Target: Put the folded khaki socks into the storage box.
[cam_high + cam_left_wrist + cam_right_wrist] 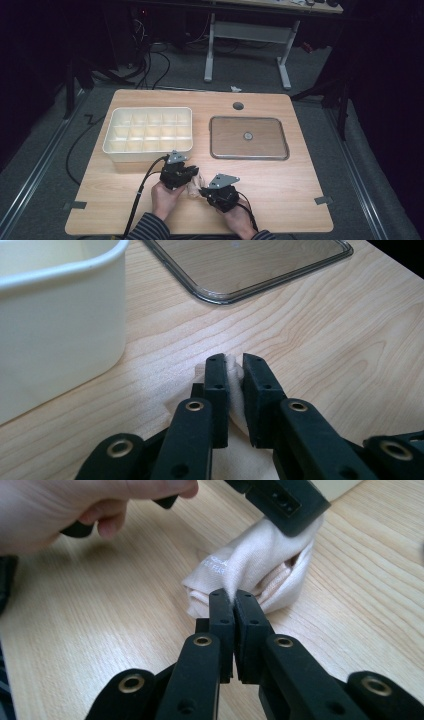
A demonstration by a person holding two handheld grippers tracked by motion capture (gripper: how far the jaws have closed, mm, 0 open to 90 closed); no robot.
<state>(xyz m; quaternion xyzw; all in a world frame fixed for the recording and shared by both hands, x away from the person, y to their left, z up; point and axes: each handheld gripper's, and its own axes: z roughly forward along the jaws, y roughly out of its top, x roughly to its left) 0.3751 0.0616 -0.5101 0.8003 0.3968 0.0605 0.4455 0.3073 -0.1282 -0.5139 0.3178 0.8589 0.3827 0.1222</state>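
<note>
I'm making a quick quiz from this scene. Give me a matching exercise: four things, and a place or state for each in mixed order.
Things:
1. cloth
2. divided box
3. tray
4. desk

Places or states:
a. off the table, on the floor behind it
b. pinched by both grippers
c. left part of the table
d. right of the box

Pairs: 1-b, 2-c, 3-d, 4-a

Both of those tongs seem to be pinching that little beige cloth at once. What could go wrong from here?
1. The right tongs grip only a thin fold of the beige cloth, so it might slip free when lifted.
2. The left tongs clamp the other end; pulling apart could stretch it or unroll the bundle.
3. The white divided box stands close by, so a lift towards it could bump its wall.
</note>
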